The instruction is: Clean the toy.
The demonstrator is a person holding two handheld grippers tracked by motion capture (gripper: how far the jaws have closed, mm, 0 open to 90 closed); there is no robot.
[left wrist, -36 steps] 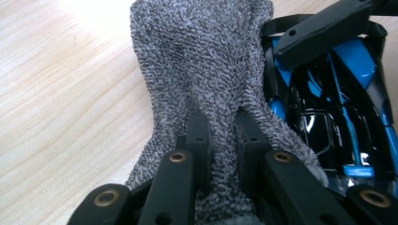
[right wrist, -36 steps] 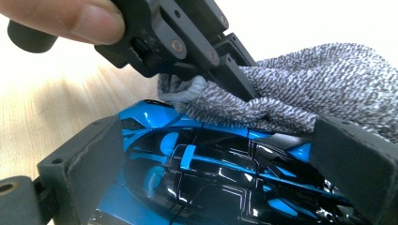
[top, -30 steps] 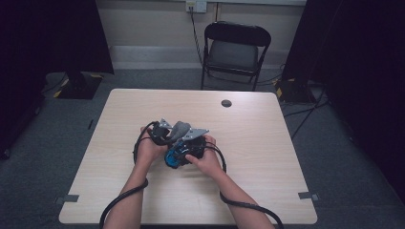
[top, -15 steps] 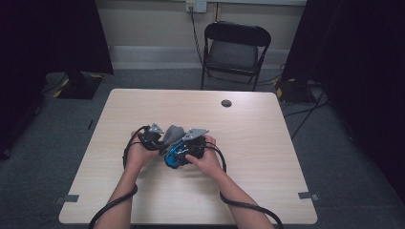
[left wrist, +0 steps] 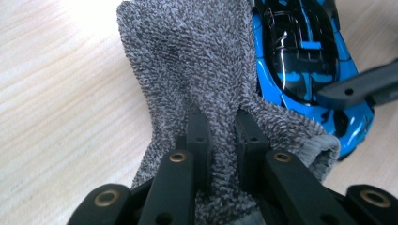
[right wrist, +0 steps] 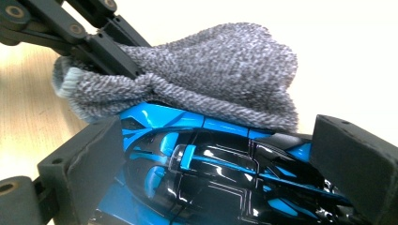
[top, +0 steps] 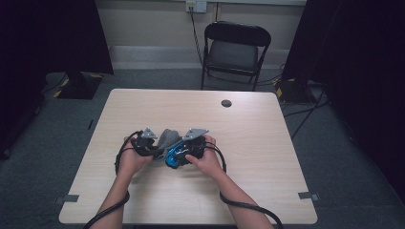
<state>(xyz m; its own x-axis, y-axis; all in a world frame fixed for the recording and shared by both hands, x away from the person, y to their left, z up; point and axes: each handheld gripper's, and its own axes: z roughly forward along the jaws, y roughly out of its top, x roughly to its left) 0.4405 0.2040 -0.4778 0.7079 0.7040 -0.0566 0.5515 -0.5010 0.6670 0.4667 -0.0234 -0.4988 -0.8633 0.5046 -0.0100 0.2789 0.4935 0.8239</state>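
Pale wood tabletop (top: 267, 157) carries the work at its near middle, well short of the folding chair (top: 235, 52) beyond it in the high view: there the left gripper (top: 152, 148) presses a grey cloth (top: 166, 138) against a blue toy car (top: 175, 156), which the right gripper (top: 184, 155) steadies, apparently for wiping. From the left gripper view, the jaws are clenched on a bunched fold of cloth lying over the car. From the right gripper view, the pads bracket the car's sides, seemingly gripping it.
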